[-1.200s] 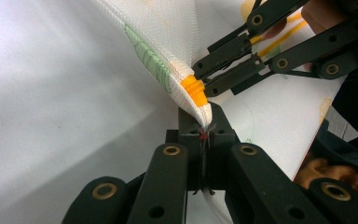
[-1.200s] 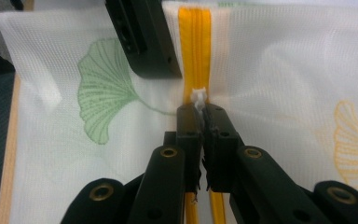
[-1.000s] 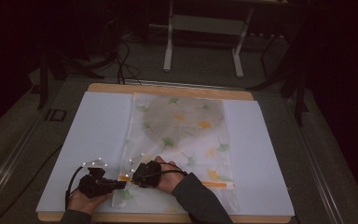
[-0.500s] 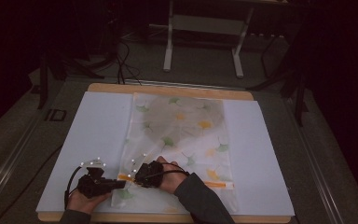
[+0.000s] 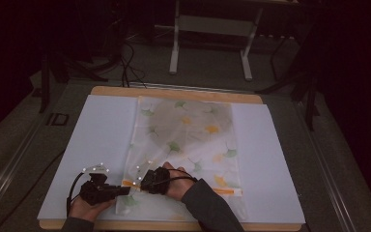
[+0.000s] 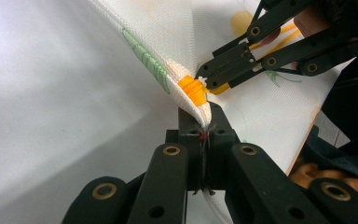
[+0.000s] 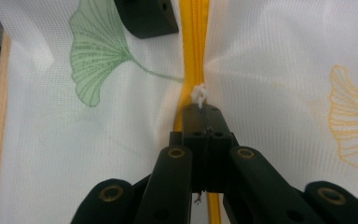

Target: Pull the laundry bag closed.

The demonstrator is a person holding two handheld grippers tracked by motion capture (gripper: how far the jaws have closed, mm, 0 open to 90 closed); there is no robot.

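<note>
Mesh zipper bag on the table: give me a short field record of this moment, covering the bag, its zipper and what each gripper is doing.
bag: white mesh bag with green and yellow ginkgo-leaf print, lying flat on the white table cover
zipper: orange-yellow zipper along the bag's near end
pull: small white zipper pull
left gripper: shut on the bag's fabric at the orange zipper end stop
right gripper: jaws have just been closing, shut on the pull
table: wooden edge showing past the cover

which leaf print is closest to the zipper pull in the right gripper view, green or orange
The green ginkgo leaf: its stem runs right up to the yellow zipper beside the white pull, while the orange leaf sits away at the frame's edge.
</note>
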